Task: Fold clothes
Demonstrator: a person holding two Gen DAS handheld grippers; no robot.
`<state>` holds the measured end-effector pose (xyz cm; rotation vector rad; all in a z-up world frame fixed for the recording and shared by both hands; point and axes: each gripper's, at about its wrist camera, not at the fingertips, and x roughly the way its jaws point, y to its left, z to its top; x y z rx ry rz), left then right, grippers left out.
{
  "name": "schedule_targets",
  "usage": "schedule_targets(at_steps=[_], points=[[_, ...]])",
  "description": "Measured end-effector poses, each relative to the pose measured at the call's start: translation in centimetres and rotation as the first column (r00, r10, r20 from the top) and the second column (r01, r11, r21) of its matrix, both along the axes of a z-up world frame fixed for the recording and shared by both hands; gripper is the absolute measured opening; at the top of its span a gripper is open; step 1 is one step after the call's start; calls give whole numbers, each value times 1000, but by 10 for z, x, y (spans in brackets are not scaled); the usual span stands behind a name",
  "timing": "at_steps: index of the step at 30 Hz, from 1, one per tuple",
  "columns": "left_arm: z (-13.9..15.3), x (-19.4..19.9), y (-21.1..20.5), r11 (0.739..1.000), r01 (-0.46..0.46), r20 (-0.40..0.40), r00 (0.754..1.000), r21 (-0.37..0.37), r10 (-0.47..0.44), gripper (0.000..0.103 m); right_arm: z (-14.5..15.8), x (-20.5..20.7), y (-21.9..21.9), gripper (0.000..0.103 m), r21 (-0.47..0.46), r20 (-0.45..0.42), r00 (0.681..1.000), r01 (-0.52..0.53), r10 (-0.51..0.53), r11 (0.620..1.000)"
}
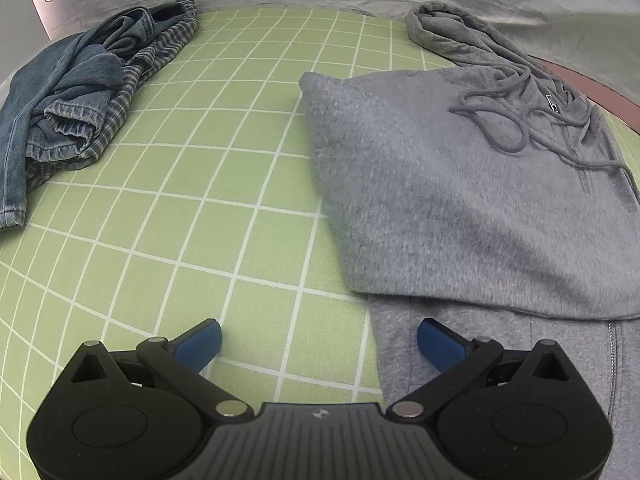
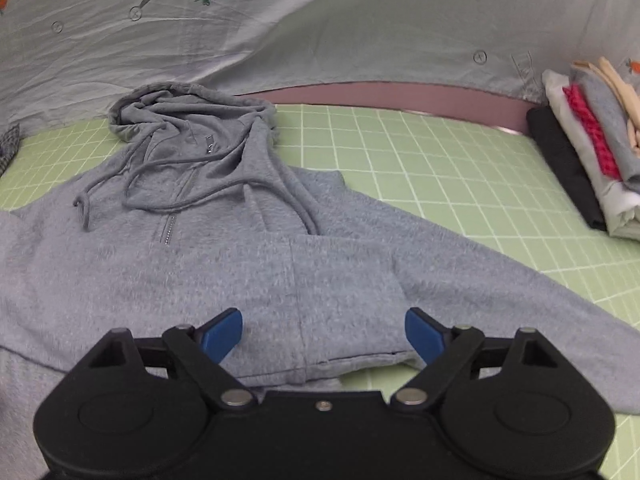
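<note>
A grey zip hoodie (image 1: pixel 460 200) lies on the green grid mat (image 1: pixel 180 208), its left sleeve folded across the chest and its hood (image 1: pixel 448 28) at the far end. My left gripper (image 1: pixel 319 344) hovers open over the hoodie's near left edge, with nothing between its blue pads. In the right wrist view the same hoodie (image 2: pixel 200 264) spreads out with drawstrings and zip showing, and its right sleeve (image 2: pixel 500 280) stretches to the right. My right gripper (image 2: pixel 323 334) stands open just above the hoodie's lower body near the sleeve's seam, gripping nothing.
A heap of denim and checked clothes (image 1: pixel 80 92) lies at the mat's far left. A stack of folded garments (image 2: pixel 592 148) sits at the mat's far right. A pale sheet with carrot prints (image 2: pixel 320 20) hangs behind the mat.
</note>
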<state>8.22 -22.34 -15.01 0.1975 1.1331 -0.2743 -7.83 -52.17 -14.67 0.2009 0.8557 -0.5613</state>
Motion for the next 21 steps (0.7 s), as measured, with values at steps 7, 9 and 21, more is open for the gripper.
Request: schedule_targets(at_steps=[7, 9, 21], points=[[3, 11, -15, 997, 53, 50, 997, 54, -56, 103, -13, -6, -40, 89, 156, 12, 992, 119, -123, 980], [3, 14, -19, 996, 62, 58, 996, 61, -66, 103, -15, -9, -47, 86, 211, 30, 990, 125, -134, 970], [2, 19, -26, 997, 52, 84, 995, 55, -57, 103, 36, -8, -58, 22, 145, 228, 973, 11, -44, 989]])
